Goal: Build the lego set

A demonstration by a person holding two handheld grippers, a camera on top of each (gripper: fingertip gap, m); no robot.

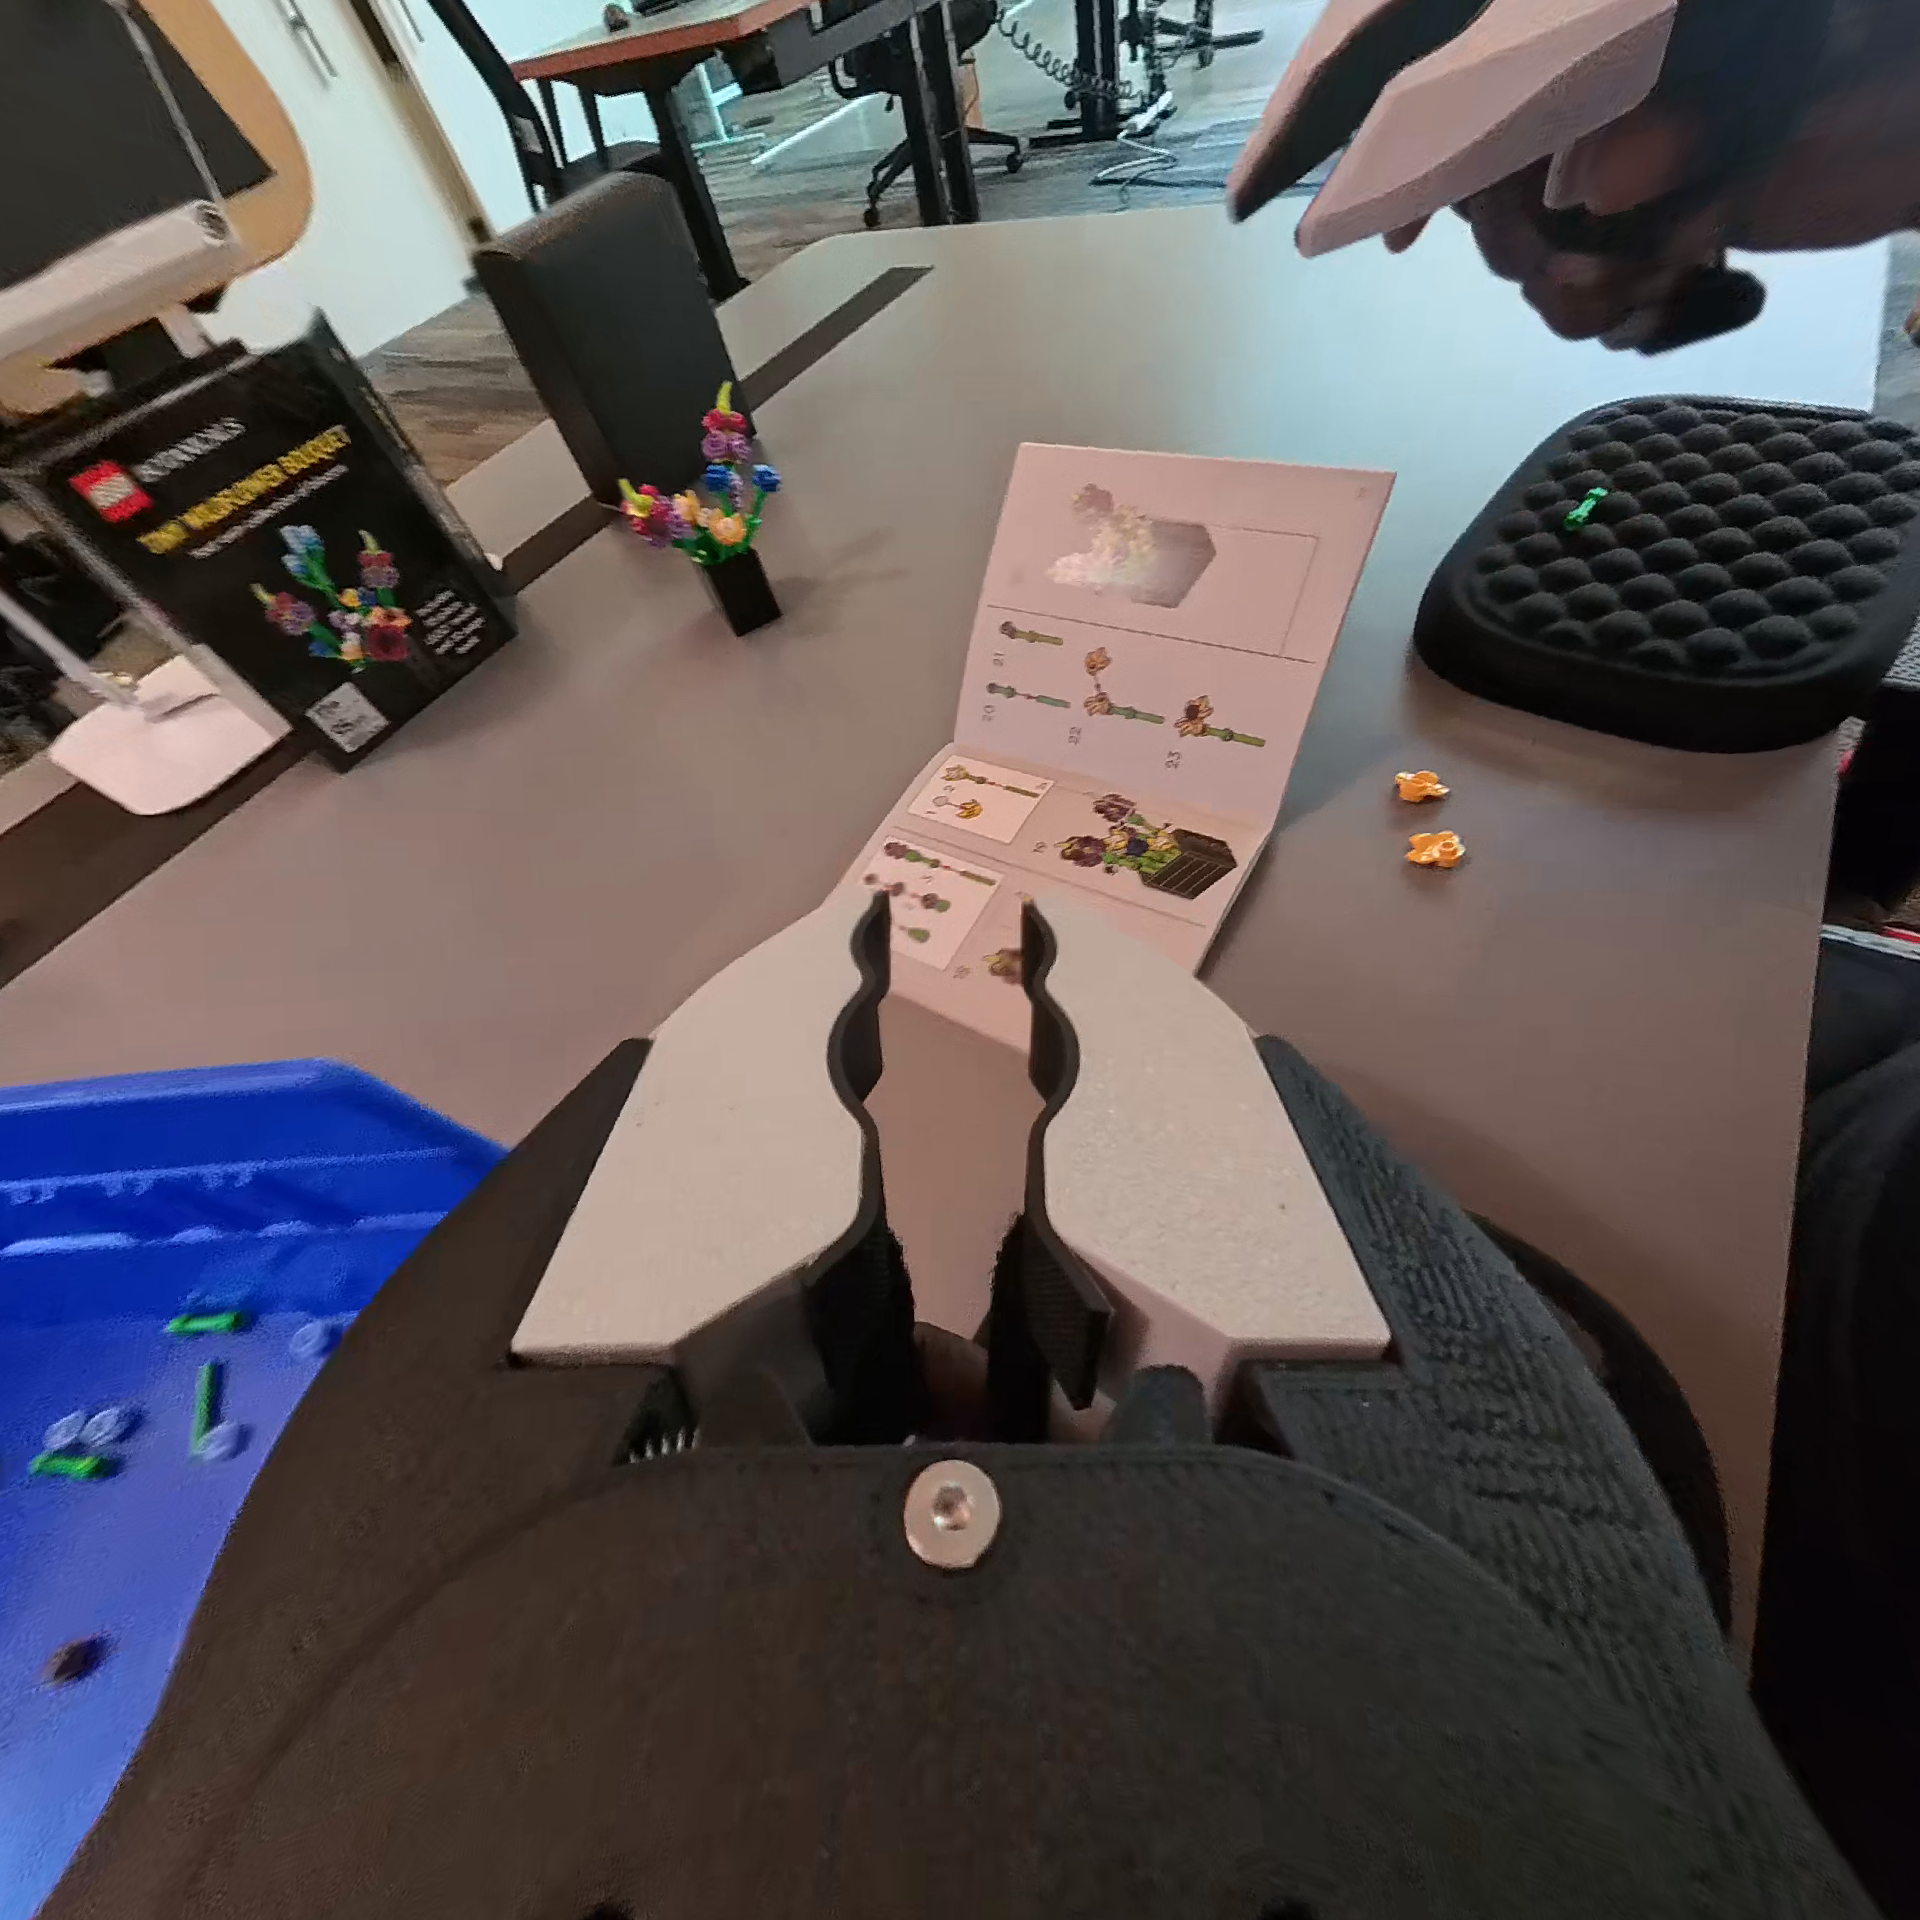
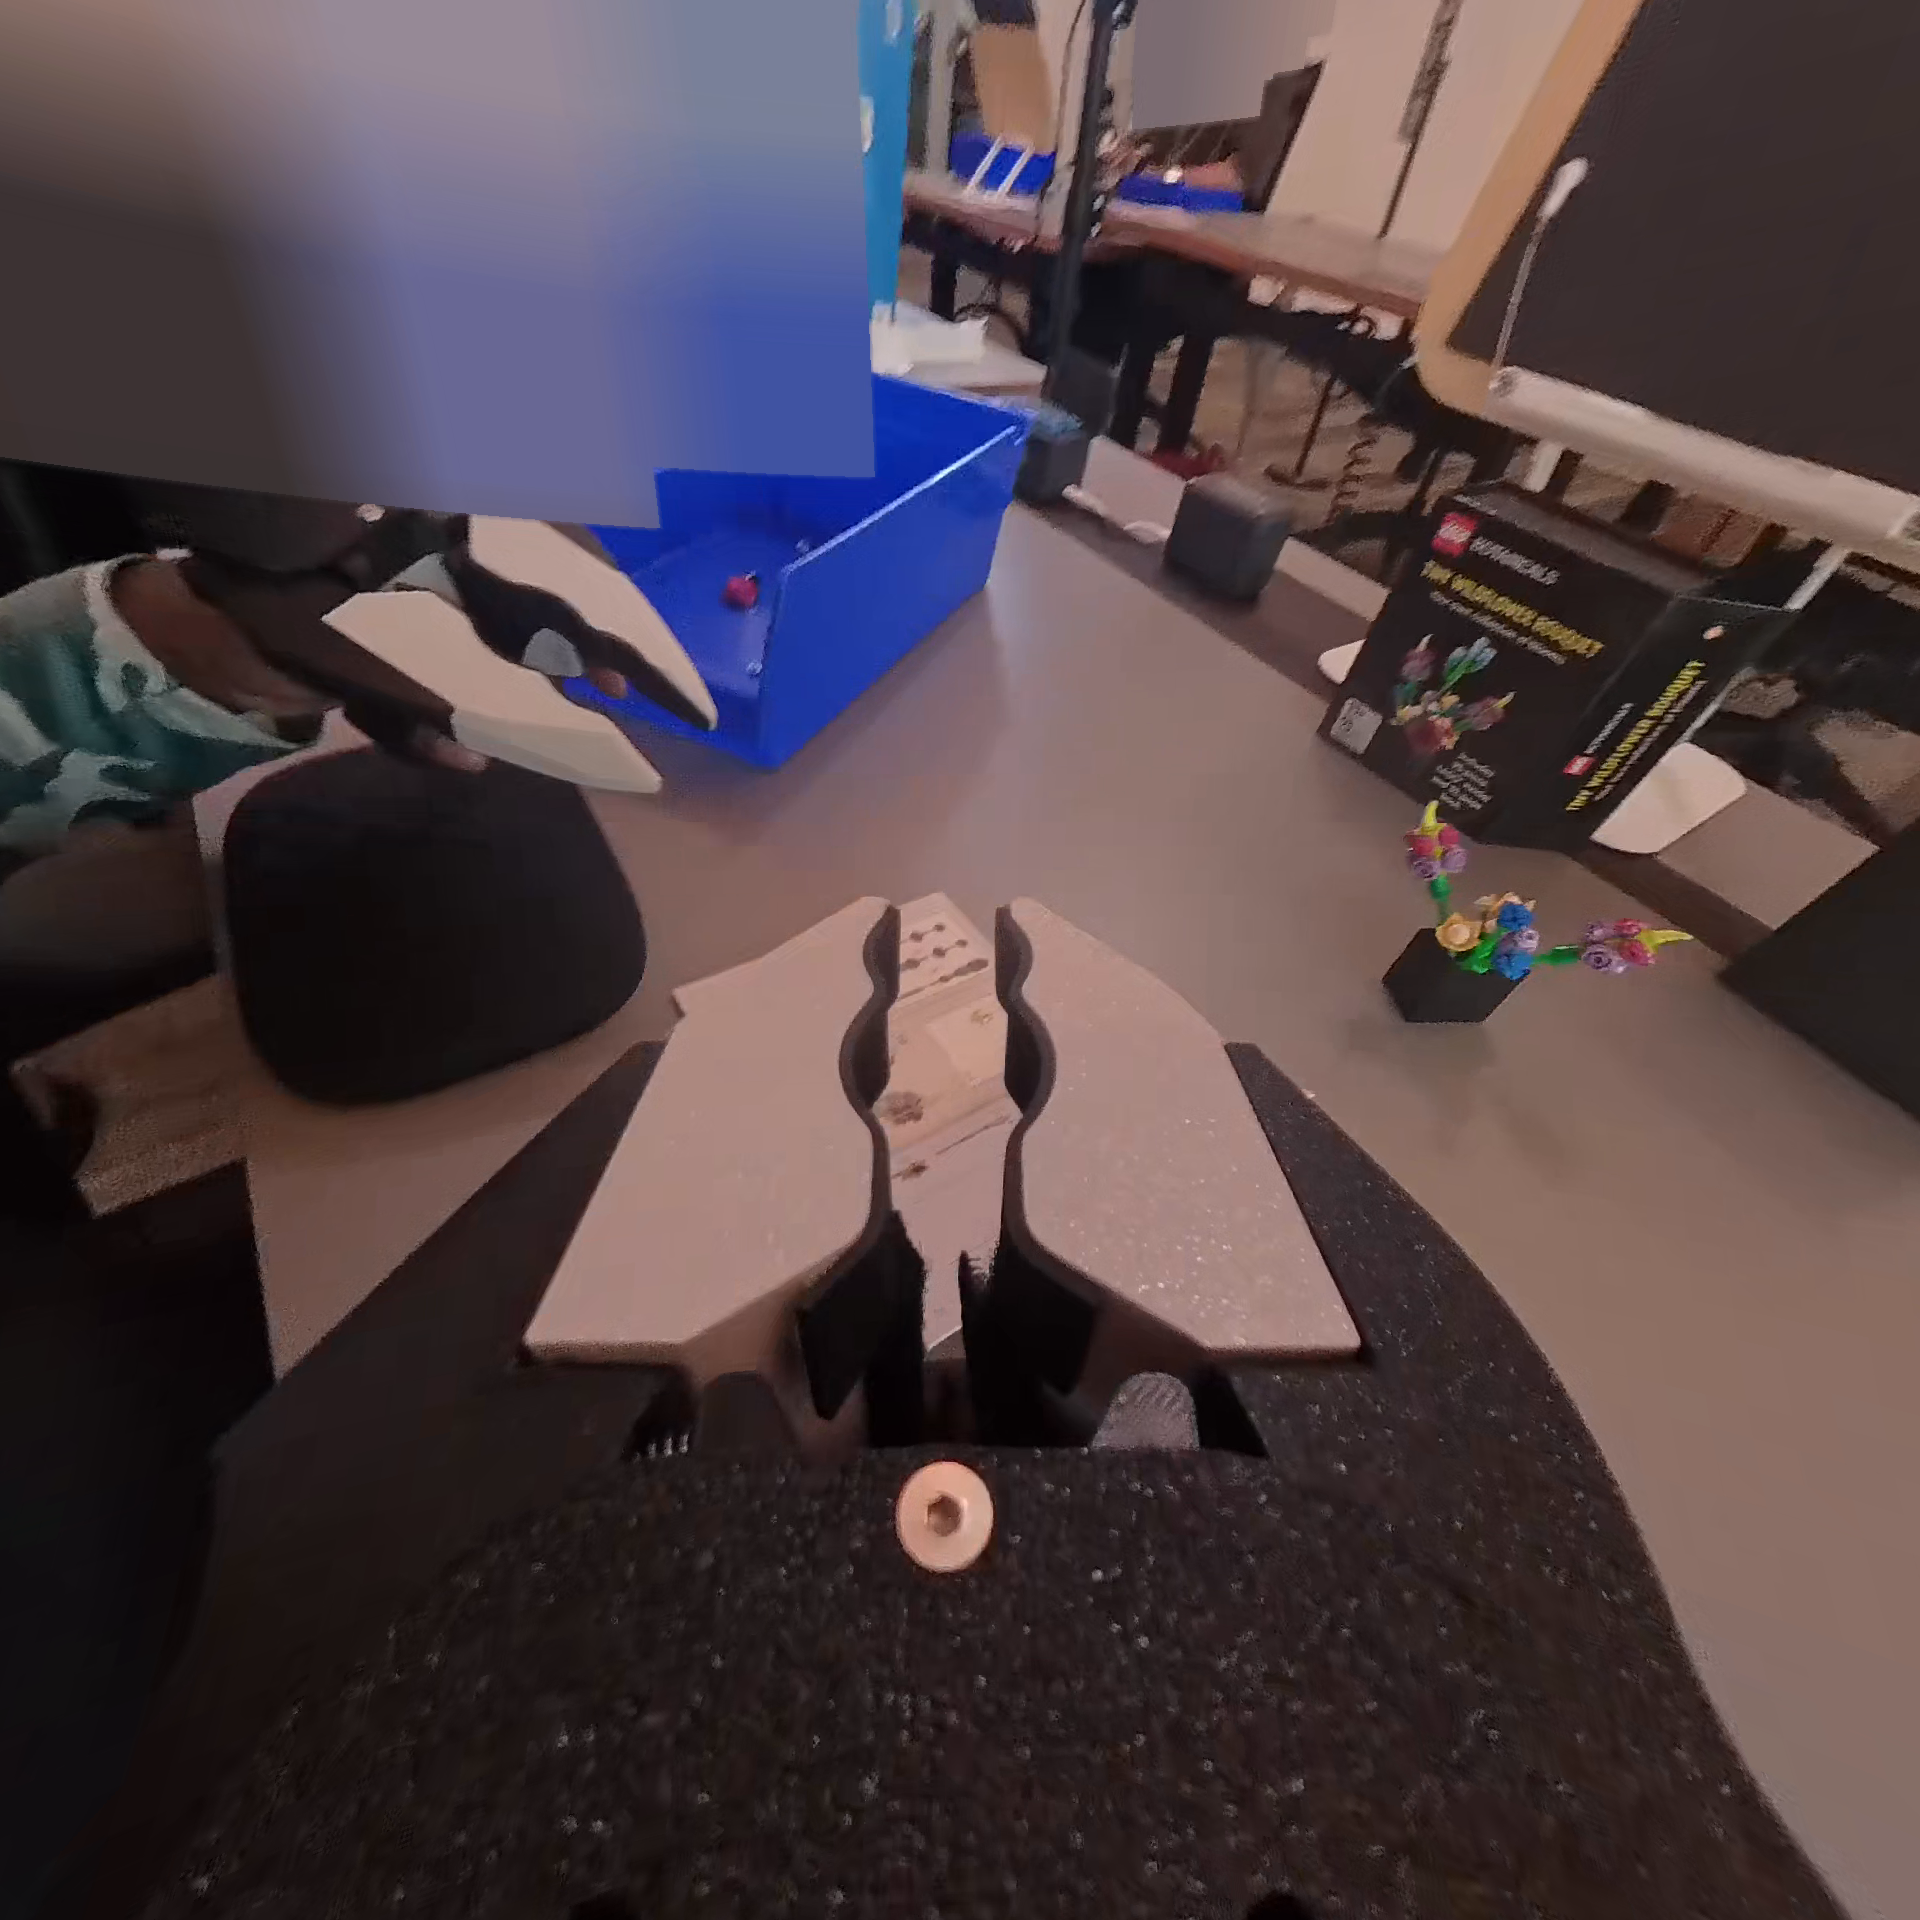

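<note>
My left gripper [image 1: 956, 914] is open and empty, held above the near edge of the open instruction booklet [image 1: 1143, 707]. My right gripper [image 2: 945, 914] is open and empty, also over the booklet [image 2: 945, 1039]. It shows at the top right of the left wrist view [image 1: 1273, 223]. The left gripper shows in the right wrist view [image 2: 675, 748] near the blue bin. A partly built lego bouquet [image 1: 717, 509] [image 2: 1496, 935] stands in a black pot. Two orange flower pieces [image 1: 1429, 821] lie right of the booklet. A small green piece [image 1: 1584, 509] rests on the black pad.
A blue bin [image 1: 208, 1143] [image 2: 883, 623] holds green stems and several small pieces. A black bumpy pad [image 1: 1683, 571] [image 2: 416, 914] lies by the table's right edge. The black lego box [image 1: 281, 582] [image 2: 1507, 665] stands at the far side. A dark block [image 1: 613, 332] stands behind the bouquet. One gripper's finger ends stand about 15 cm off the other's. The partly built lego bouquet [image 2: 1496, 935] is about 25 cm from my right fingertips. Look for it in the left wrist view [image 1: 735, 491] too.
</note>
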